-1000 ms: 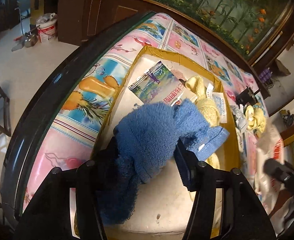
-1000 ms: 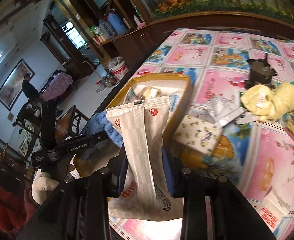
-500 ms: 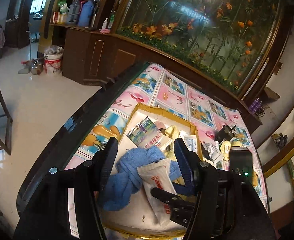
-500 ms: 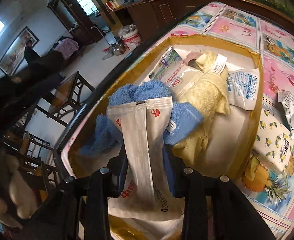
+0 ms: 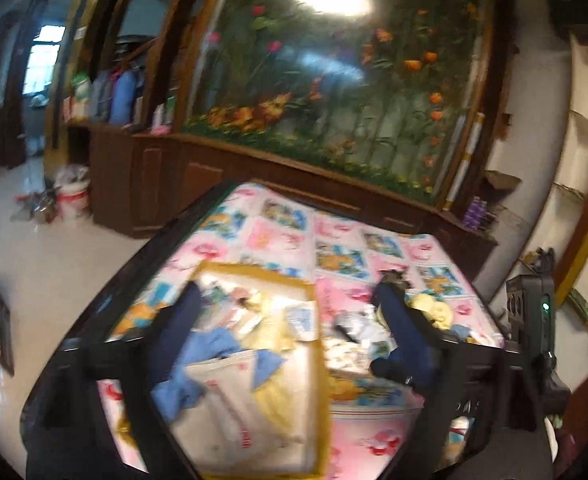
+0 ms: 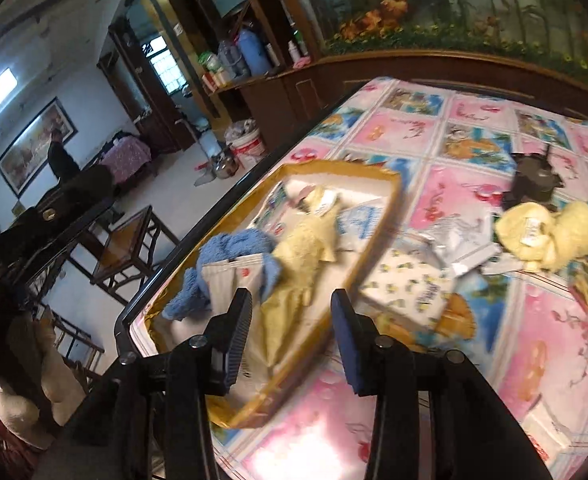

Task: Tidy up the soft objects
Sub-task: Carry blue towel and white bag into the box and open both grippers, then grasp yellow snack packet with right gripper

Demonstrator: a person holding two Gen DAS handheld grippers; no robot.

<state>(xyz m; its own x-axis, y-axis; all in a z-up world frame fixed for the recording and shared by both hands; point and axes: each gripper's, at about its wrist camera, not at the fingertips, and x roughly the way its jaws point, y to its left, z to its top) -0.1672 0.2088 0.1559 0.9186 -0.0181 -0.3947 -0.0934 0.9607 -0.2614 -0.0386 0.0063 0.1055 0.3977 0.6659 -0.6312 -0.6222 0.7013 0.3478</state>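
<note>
Yellow-rimmed tray: a shallow rectangular box with a white floor, lying on the table at its dark edge.
Table cover: glossy pink and blue cartoon-print cloth, smooth and squared off in panels.
Left tool: raised above the tray and tilted down a little, its jaws opening wide with nothing between them; both views are blurred.
Right tool: angled down over the tray's near corner, jaws opening, pads clear of everything.
Blue terry towel: fluffy and crumpled, lying inside the tray.
White paper sachet: flat, long, red-printed, lying across the towel in the tray, free of both tools.
Yellow fuzzy cloth: limp, stretched along the tray floor just beside the towel.
Outside the tray: a second yellow fuzzy bundle, a white dotted packet and a silvery foil pouch on the table.
</note>
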